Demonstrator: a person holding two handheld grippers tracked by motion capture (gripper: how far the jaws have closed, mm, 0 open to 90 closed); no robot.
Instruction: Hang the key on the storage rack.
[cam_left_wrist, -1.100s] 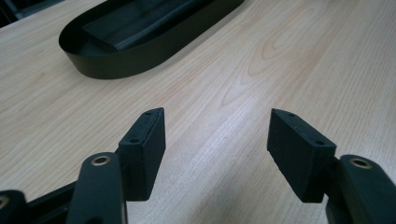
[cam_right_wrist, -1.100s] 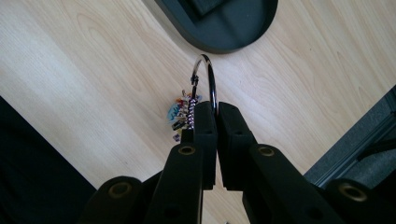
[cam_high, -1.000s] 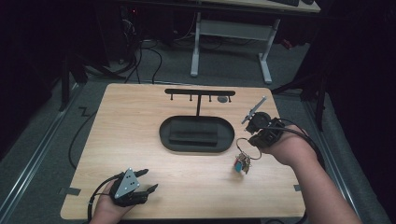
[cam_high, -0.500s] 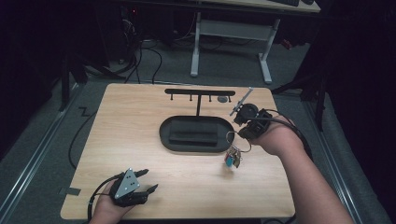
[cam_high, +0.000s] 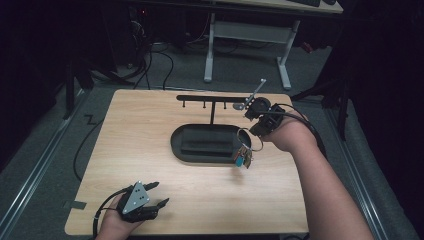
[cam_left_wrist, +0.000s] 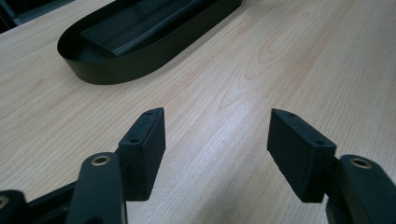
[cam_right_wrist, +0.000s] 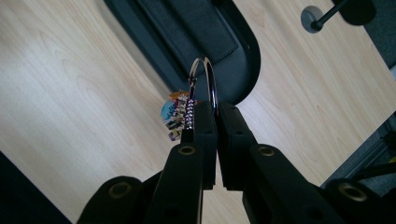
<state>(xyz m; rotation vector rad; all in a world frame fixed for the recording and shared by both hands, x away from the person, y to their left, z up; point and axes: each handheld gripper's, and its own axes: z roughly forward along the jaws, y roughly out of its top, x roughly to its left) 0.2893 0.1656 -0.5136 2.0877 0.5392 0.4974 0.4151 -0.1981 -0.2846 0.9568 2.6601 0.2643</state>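
Carrying is the step in hand: the right gripper has its fingers pinched tight on a metal key ring, and the ring is up off the table. In the right gripper view the ring stands on edge between the two pads, with a short beaded chain and a small bunch of coloured charms hanging from it on the far side. In the high view the ring and its charms hang just past the right end of the black oval tray, the charms dangling near the tray's rim; whether they brush the rim cannot be told.

Behind the tray stands a thin black rack, a post with a crossbar and several short pegs pointing down from it. The gripper is close to the right end of that bar. My reading is that the ring is meant for one of those pegs or hooks, though the tray is also a possible resting place.

If the rack is the goal, the next move calls for lifting the ring to bar height, turning its open loop to face a peg, and sliding it on before letting go, keeping the swinging charms clear.

The left gripper rests at the near left corner of the table, its fingers spread wide and holding nothing.
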